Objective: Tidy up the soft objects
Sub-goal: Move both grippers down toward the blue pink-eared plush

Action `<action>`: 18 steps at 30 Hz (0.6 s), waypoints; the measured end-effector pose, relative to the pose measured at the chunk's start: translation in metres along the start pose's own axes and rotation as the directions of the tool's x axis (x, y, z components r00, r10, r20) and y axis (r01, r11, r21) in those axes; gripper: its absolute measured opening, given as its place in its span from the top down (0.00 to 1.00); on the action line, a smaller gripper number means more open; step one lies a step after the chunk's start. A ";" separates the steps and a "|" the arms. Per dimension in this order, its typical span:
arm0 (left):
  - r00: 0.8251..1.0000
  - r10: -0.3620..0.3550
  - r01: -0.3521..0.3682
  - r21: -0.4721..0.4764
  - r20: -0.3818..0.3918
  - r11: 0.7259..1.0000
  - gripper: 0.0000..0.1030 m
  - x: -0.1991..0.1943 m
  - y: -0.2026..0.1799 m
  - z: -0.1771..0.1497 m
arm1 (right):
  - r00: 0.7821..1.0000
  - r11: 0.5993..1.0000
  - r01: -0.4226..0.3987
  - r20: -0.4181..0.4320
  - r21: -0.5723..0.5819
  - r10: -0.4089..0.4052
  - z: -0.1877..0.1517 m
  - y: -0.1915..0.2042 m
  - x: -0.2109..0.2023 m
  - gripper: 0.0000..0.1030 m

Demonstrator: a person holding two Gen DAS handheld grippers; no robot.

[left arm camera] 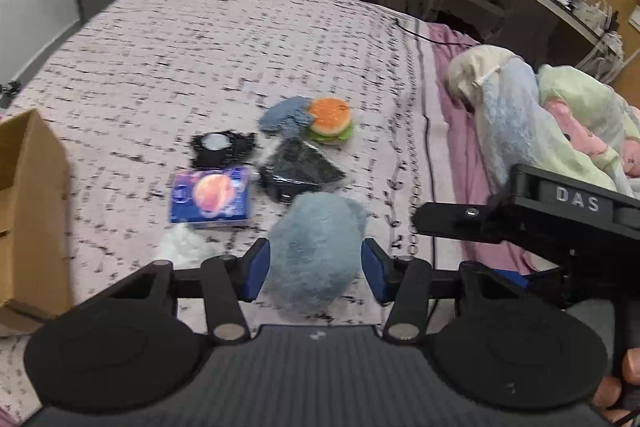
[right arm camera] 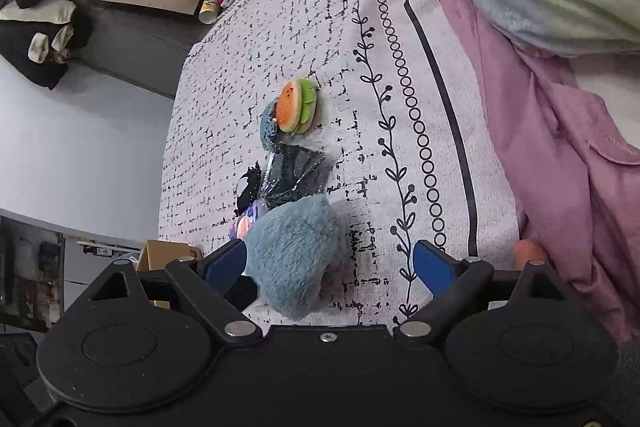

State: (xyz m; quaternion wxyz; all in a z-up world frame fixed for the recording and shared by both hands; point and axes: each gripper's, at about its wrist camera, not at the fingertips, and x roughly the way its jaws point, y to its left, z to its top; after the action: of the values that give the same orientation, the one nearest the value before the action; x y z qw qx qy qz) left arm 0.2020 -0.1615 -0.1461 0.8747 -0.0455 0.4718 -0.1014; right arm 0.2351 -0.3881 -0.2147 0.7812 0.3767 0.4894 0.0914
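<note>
A fluffy blue-grey plush [left arm camera: 316,251] lies on the patterned bedspread [left arm camera: 160,67]. My left gripper [left arm camera: 316,267] has its blue pads against both sides of the fur, shut on it. In the right wrist view the same plush [right arm camera: 296,259] sits by the left pad of my right gripper [right arm camera: 328,263], whose jaws stand wide and open, the right pad well clear over the bedspread. One black finger of that right gripper [left arm camera: 452,223] shows to the right of the plush. A burger plush [left arm camera: 331,121] lies further back on the bed.
Behind the plush lie a black packet in clear wrap [left arm camera: 300,171], a blue pack with a pink print [left arm camera: 212,197], a black item with a white disc [left arm camera: 218,147] and a blue knit piece [left arm camera: 280,115]. A cardboard box [left arm camera: 32,207] stands left. Pillows and plush [left arm camera: 520,119] pile up right.
</note>
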 end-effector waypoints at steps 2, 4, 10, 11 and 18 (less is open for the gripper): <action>1.000 -0.019 0.019 0.002 -0.015 1.000 0.51 0.007 -0.003 0.000 | 1.000 1.000 0.001 -0.007 0.011 -0.001 0.002 -0.003 0.004 0.13; 0.999 -0.036 0.036 0.012 -0.031 0.999 0.50 0.013 -0.007 0.000 | 1.000 1.000 -0.001 -0.017 0.028 0.001 0.005 -0.006 0.008 0.13; 0.998 0.045 -0.042 0.067 -0.054 0.997 0.39 0.035 -0.011 -0.001 | 0.999 0.999 0.002 -0.045 0.033 0.000 0.009 -0.006 0.020 0.13; 0.996 0.066 -0.061 0.082 -0.052 0.995 0.36 0.037 -0.011 -0.001 | 0.999 0.999 0.001 -0.051 0.033 0.000 0.009 -0.006 0.022 0.13; 0.991 0.121 -0.111 0.147 -0.060 0.983 0.30 0.048 0.002 0.000 | 0.996 0.999 0.023 -0.088 0.024 -0.021 0.009 -0.001 0.039 0.13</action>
State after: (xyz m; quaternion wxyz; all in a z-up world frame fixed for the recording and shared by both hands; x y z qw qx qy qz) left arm 0.2279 -0.1705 -0.1860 0.8635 0.0486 0.4947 -0.0855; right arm 0.2622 -0.3736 -0.2407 0.7551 0.3766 0.5284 0.0932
